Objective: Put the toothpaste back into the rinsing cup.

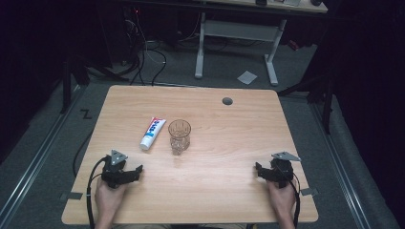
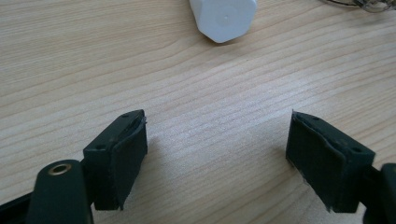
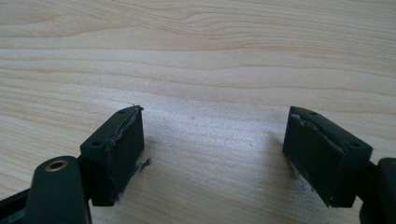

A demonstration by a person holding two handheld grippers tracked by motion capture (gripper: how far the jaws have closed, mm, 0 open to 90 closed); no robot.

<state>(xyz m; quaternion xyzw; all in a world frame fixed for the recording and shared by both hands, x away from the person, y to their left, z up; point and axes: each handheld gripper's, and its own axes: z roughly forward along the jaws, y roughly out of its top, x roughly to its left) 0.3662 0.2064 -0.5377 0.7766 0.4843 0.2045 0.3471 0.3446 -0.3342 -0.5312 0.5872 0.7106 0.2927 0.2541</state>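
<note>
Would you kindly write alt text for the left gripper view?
The left gripper hangs over a wooden table with its two black jaws wide apart and nothing between them. The white cap of a toothpaste tube lies just ahead, at the top edge.

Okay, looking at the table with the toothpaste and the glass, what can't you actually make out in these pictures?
- Toothpaste tube: high view, brand lettering too small to read.
- Toothpaste cap: left gripper view, the top edge cuts off the tube behind it.
- Drinking glass: high view, too small and clear to tell whether it holds anything.
- Items on the far desk: high view, cut off by the top edge and dark.
- Person's forearms: high view, cut off by the bottom edge.
</note>
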